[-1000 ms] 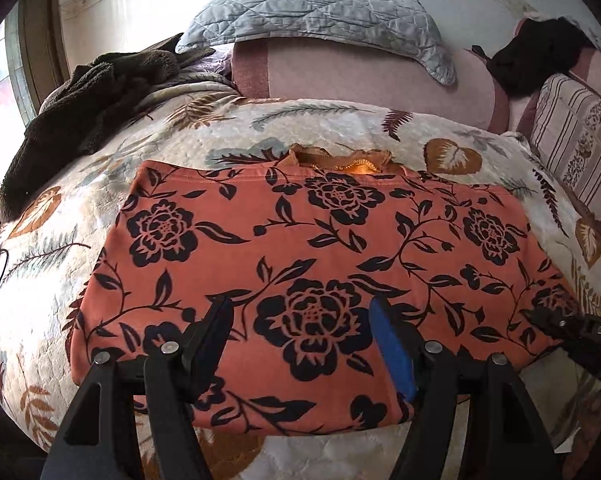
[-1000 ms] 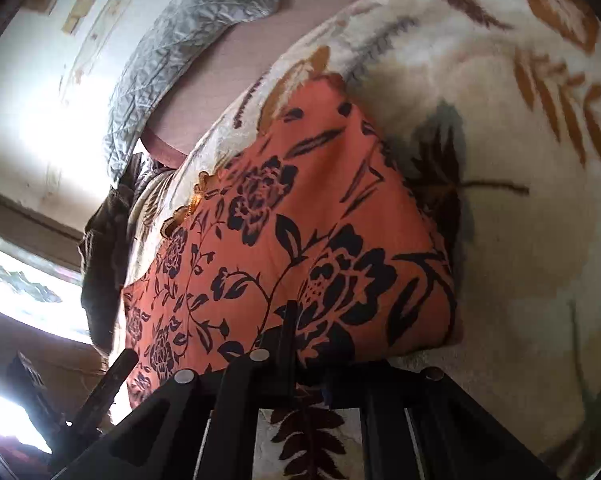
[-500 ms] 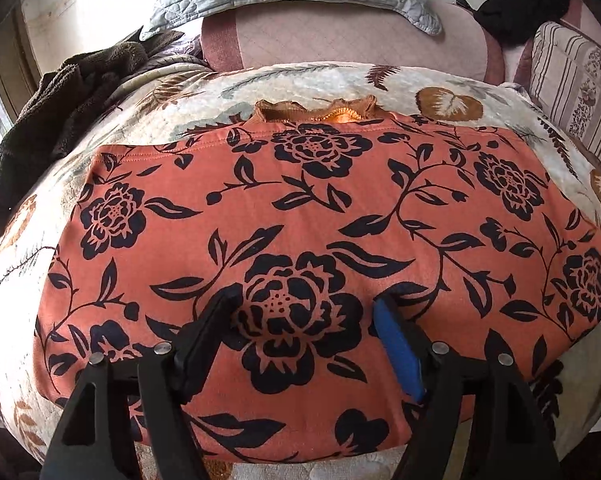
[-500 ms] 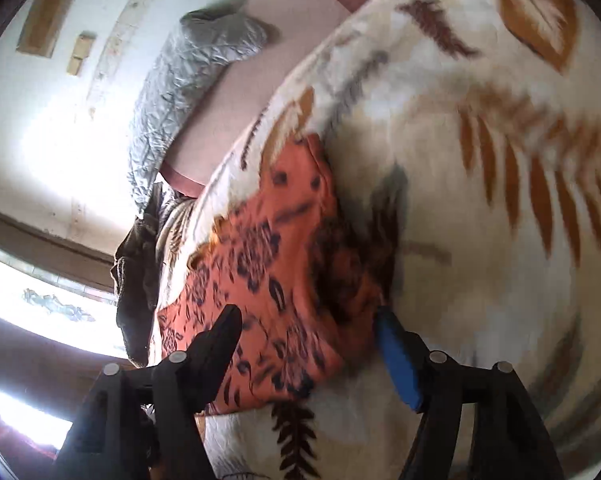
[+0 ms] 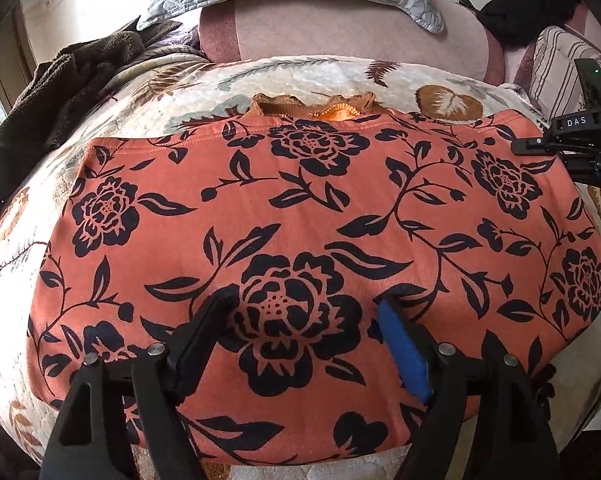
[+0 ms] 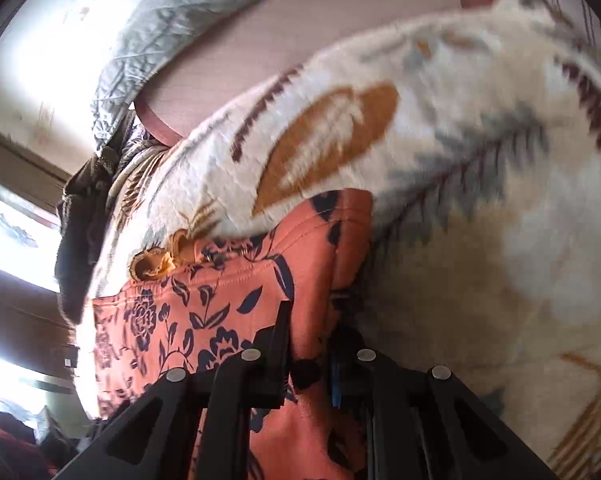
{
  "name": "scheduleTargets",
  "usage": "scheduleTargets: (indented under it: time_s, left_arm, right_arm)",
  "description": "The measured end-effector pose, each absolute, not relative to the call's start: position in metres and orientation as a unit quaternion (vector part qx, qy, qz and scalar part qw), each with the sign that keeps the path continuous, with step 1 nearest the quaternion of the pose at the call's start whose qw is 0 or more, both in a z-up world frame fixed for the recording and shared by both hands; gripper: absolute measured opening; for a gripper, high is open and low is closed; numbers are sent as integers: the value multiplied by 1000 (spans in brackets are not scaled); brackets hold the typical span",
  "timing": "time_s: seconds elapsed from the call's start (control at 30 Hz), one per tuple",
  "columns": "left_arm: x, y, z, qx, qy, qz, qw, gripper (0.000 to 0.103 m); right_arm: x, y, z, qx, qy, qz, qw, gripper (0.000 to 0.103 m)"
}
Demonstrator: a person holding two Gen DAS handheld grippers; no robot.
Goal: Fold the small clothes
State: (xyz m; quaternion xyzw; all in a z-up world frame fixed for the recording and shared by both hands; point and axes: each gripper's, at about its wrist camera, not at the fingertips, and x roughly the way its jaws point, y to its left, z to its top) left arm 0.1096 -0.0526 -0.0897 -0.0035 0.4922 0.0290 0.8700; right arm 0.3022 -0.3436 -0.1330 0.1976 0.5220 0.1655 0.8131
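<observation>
Lying flat on the leaf-patterned bedspread (image 5: 308,76), the orange floral garment (image 5: 300,208) stretched below the pillow. The left gripper (image 5: 306,312) was opening above its near middle; the right gripper (image 6: 312,320) was closing on its right edge.
</observation>
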Motion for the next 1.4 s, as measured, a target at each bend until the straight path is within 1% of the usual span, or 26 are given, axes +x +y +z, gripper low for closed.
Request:
scheduleTargets:
  time_s: [0.03,0.07,0.13,0.2,0.23,0.3,0.4,0.43,0.53,0.6,0.63,0.67,0.7,0.8,0.83,0.87,0.93,1.0,1.03,1.07,1.1,1.2,1.23,1.27,1.33,1.4]
  left_arm:
    - [109,-53,-91,-3,492,29,870,81]
    - [109,-54,-91,1,492,31,870,81]
    - [110,-55,-91,4,494,32,869,82]
    - [111,-54,-90,4,498,28,867,82]
    - [111,-54,-90,3,499,28,866,82]
    - [112,-54,-90,3,501,29,865,83]
    - [114,-54,-90,1,505,31,863,83]
    - [115,-54,-90,0,506,31,862,83]
    - [117,-54,-90,0,511,33,859,84]
    - [118,-54,-89,0,516,33,856,84]
    - [118,-54,-87,-1,519,32,854,84]
    - [116,-52,-84,-4,521,32,853,84]
    - [112,-50,-79,-8,517,32,855,84]
    - [92,-35,-58,-17,482,46,875,84]
    - [83,-27,-54,-21,469,50,882,84]
    - [75,-18,-53,-24,461,60,885,84]
    - [62,2,-58,-25,459,84,884,84]
    - [58,28,-75,-21,479,128,868,84]
    - [59,43,-85,-32,502,143,853,84]
    - [57,57,-88,-61,506,140,849,84]
    - [53,67,-84,-82,497,137,853,84]
    - [42,83,-67,-79,463,163,868,84]
    - [40,87,-65,-78,457,176,869,84]
    - [41,92,-69,-78,462,181,865,84]
    - [51,100,-86,-69,508,187,838,84]
    - [47,107,-84,-92,503,197,836,85]
  right_arm:
    - [304,-344,-142,202,534,150,807,16]
    - [306,-346,-155,212,555,131,793,31]
    - [300,-358,-158,248,543,119,793,35]
    - [285,-365,-142,250,523,98,809,58]
    - [274,-369,-131,249,509,89,819,73]
    - [245,-376,-107,245,474,74,842,73]
    - [203,-367,-83,269,447,131,843,73]
    - [189,-360,-83,283,446,160,834,76]
    - [167,-332,-110,306,483,234,786,77]
    - [171,-322,-145,308,518,203,772,77]
    - [171,-329,-160,327,522,175,768,69]
    - [169,-338,-163,358,506,167,767,66]
    - [165,-342,-157,374,490,160,771,66]
    - [143,-337,-125,360,445,173,802,71]
    - [136,-333,-120,365,440,188,799,75]
    - [129,-329,-118,365,438,205,796,78]
    - [123,-320,-124,350,444,229,792,78]
    - [127,-330,-148,353,472,193,784,78]
    - [126,-345,-161,373,478,160,779,76]
    - [122,-359,-167,416,462,155,767,74]
    - [117,-369,-166,446,449,149,760,76]
    - [98,-375,-139,432,410,145,790,79]
    - [90,-376,-137,436,403,151,791,84]
    - [85,-375,-139,442,406,150,786,88]
    - [77,-375,-156,464,433,134,761,88]
    - [76,-377,-175,495,453,120,732,87]
